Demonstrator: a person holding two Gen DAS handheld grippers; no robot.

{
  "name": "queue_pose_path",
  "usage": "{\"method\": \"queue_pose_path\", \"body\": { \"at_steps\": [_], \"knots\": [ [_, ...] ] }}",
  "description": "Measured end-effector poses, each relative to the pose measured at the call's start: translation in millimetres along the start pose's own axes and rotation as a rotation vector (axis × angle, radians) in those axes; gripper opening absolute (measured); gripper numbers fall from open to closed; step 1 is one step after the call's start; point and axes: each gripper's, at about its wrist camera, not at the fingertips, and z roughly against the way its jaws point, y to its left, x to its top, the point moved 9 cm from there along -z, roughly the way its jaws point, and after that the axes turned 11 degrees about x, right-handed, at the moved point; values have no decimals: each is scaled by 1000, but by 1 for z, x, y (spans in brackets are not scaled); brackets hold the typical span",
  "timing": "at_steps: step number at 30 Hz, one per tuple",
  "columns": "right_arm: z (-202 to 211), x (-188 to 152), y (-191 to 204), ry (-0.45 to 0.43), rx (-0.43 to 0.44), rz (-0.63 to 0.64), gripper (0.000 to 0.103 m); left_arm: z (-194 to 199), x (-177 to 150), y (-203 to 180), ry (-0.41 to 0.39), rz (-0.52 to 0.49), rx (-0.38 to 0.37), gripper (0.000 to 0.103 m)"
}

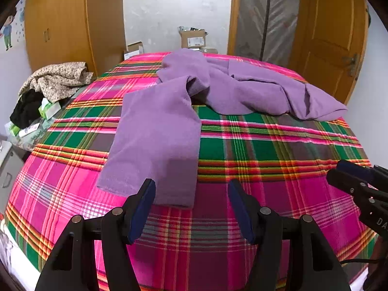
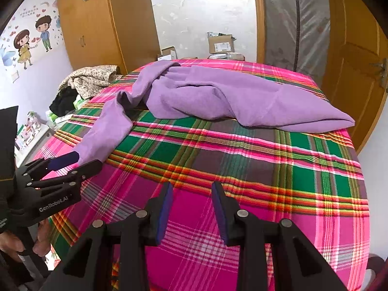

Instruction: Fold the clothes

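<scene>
The left gripper (image 1: 191,189) stands wide with nothing between its blue pads, its fingertips poised over the near hem of a purple garment (image 1: 157,133) that lies straight ahead of it; the right gripper (image 2: 192,191) is open too, a little narrower, and empty, with only bare cover beneath and ahead of it. What the coming move seems to turn on is this: the nearest piece of the garment is a long flat leg or sleeve whose long axis runs away from the grippers toward the far end of the bed, its free end just in front of the left gripper, while from the right gripper's view that same end lies off to the left, and the crumpled bulk of the garment lies well ahead, stretching rightward to a folded corner. So the left hand looks the nearer one for taking the hem, and the right would have to cross over or reach forward to the heap. The garment rests on a bright pink, green and red plaid bedcover (image 1: 278,150). Beyond are wooden wardrobes (image 1: 72,24), a wooden door (image 1: 332,36), cardboard boxes (image 1: 192,37) at the far wall and a floral heap of cloth (image 1: 55,78) off the left edge of the bed
</scene>
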Motion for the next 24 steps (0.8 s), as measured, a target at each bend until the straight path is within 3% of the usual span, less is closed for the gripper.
{"method": "queue_pose_path", "body": {
  "at_steps": [14, 24],
  "knots": [
    [-12, 21, 1, -59, 158, -2, 34, -18, 8, -5, 21, -7, 7, 64],
    [-32, 31, -7, 7, 169, -30, 34, -32, 15, 3, 21, -7, 1, 64]
  ]
}}
